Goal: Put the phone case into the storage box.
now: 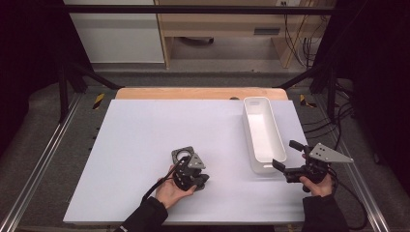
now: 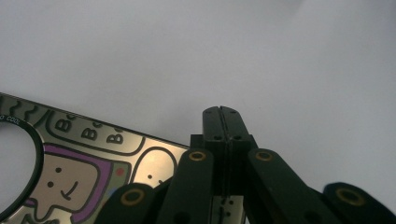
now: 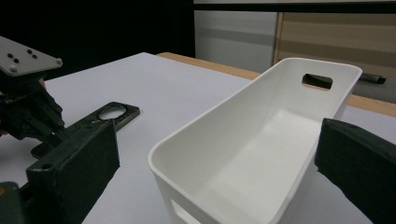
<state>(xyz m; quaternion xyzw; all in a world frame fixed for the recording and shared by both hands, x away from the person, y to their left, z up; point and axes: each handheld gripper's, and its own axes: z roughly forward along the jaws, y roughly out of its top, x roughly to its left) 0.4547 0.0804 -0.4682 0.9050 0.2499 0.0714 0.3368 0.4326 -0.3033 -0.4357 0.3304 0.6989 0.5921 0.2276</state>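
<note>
High view: left gripper [image 1: 186, 166], jaws shut empty, rests on the dark cartoon-printed plate [image 1: 183, 155] left of the white bin [image 1: 251, 145]; right gripper [image 1: 285, 155] gapes wide, empty, at the bin's near end.

The left gripper [image 2: 221, 111] is pointing down at the white table [image 2: 233, 51], its two black jaws pressing together with nothing between them. Just left of the jaws, a flat cartoon-printed card [image 2: 98, 161] with a round hole is lying on the table, reaching under the gripper's arms.
</note>
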